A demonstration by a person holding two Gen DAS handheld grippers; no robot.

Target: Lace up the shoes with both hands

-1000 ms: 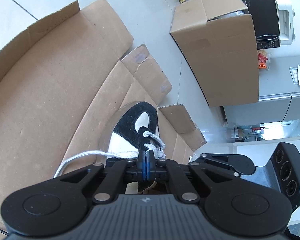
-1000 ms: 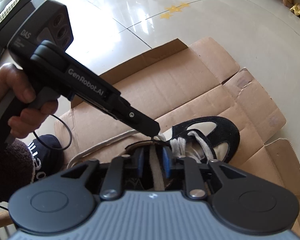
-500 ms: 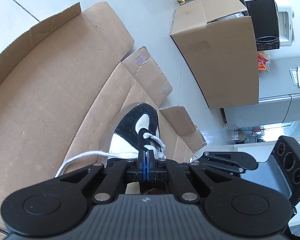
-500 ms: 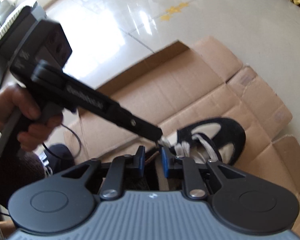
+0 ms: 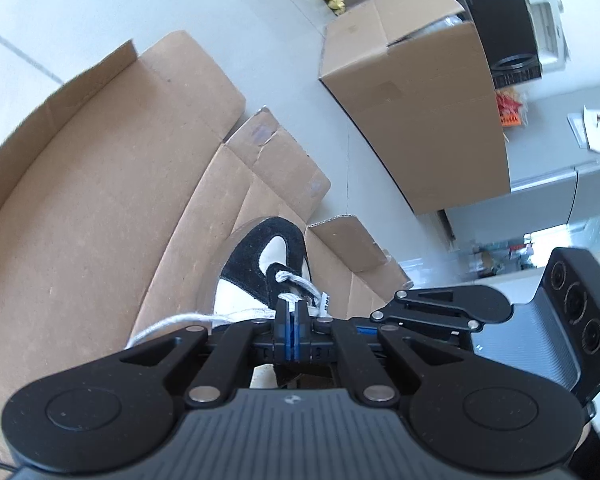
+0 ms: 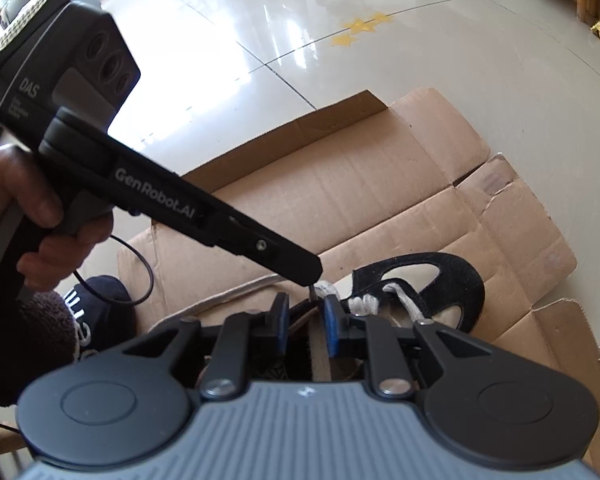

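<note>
Over the shoe (image 6: 420, 280), the right hand-held gripper (image 6: 304, 320) has narrowed, still gripping nothing, while the left hand-held gripper (image 5: 291, 312) stays clenched on the white lace (image 5: 300, 280), so threading awaits.

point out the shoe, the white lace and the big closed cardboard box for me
shoe (image 5: 256, 256): left wrist view, black suede at the toe.
white lace (image 5: 168, 322): left wrist view, loose strand trailing across the flattened cardboard.
cardboard box (image 5: 420, 112): left wrist view, its front side wall.
</note>
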